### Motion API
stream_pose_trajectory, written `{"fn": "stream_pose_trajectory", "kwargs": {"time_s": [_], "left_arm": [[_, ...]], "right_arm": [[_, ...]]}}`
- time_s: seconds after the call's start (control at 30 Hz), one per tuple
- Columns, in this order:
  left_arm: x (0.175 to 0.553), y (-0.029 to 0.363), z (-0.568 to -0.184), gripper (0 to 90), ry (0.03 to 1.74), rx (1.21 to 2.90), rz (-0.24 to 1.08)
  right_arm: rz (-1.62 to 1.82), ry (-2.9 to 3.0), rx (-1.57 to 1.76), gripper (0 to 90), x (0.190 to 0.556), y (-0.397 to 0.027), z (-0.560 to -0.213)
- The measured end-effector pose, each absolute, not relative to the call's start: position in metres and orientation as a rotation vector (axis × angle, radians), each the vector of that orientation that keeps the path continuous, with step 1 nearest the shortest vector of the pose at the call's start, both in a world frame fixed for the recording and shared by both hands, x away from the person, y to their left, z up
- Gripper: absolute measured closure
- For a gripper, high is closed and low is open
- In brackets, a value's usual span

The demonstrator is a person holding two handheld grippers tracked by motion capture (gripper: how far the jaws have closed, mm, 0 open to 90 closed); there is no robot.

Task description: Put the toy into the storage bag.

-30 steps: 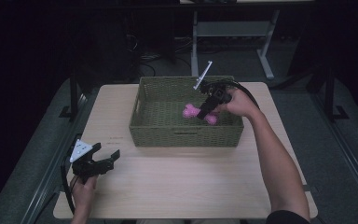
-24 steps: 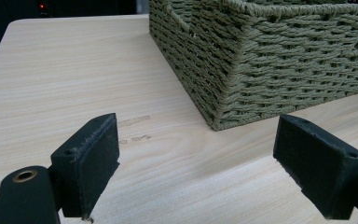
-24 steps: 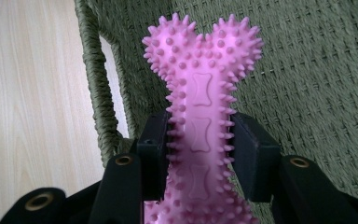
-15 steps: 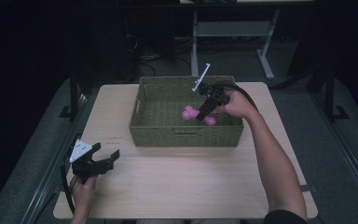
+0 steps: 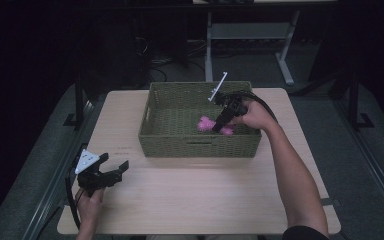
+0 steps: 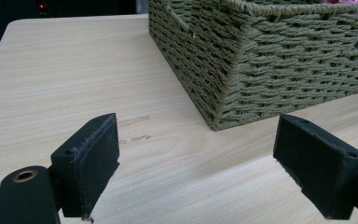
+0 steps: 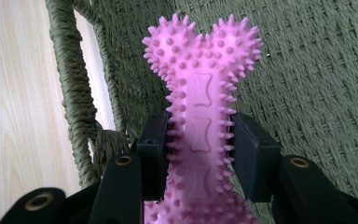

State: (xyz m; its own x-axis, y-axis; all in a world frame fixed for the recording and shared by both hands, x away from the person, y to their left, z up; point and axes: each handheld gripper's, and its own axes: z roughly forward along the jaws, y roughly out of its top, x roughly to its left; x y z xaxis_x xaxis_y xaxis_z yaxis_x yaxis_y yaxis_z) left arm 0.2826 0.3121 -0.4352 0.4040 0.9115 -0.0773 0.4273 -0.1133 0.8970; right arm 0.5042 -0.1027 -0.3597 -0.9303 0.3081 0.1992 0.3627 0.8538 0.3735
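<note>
Left gripper (image 5: 111, 172) sits near the table's (image 5: 205, 200) front edge, jaws spread, nothing between. Farther back, right gripper (image 7: 200, 140) pinches a pink spiky bone toy (image 7: 200, 93) by its shaft inside the green woven basket (image 5: 200, 145). Toy's lower end cut off; spikes blur from above.

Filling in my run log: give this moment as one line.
right gripper: shut on pink spiky rubber bone toy | location: inside green woven basket | left gripper: open, over wooden table
</note>
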Motion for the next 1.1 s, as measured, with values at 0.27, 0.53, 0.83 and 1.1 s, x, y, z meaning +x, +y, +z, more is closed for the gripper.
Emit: {"fn": "stream_pose_trajectory", "kwargs": {"time_s": [0.27, 0.53, 0.83, 1.1], "left_arm": [[0.282, 0.313, -0.435, 13.9, 1.179, 1.717, 0.644], [0.283, 0.312, -0.435, 13.9, 1.176, 1.721, 0.642], [0.283, 0.312, -0.435, 13.9, 1.176, 1.719, 0.642], [0.283, 0.312, -0.435, 13.9, 1.177, 1.718, 0.642]], "right_arm": [[-0.627, -2.897, -0.524, 58.1, 0.503, -0.101, -0.36], [-0.61, -2.893, -0.532, 58.0, 0.503, -0.101, -0.368], [-0.591, -2.887, -0.545, 58.0, 0.503, -0.102, -0.374], [-0.567, -2.89, -0.546, 57.9, 0.503, -0.101, -0.38]]}}
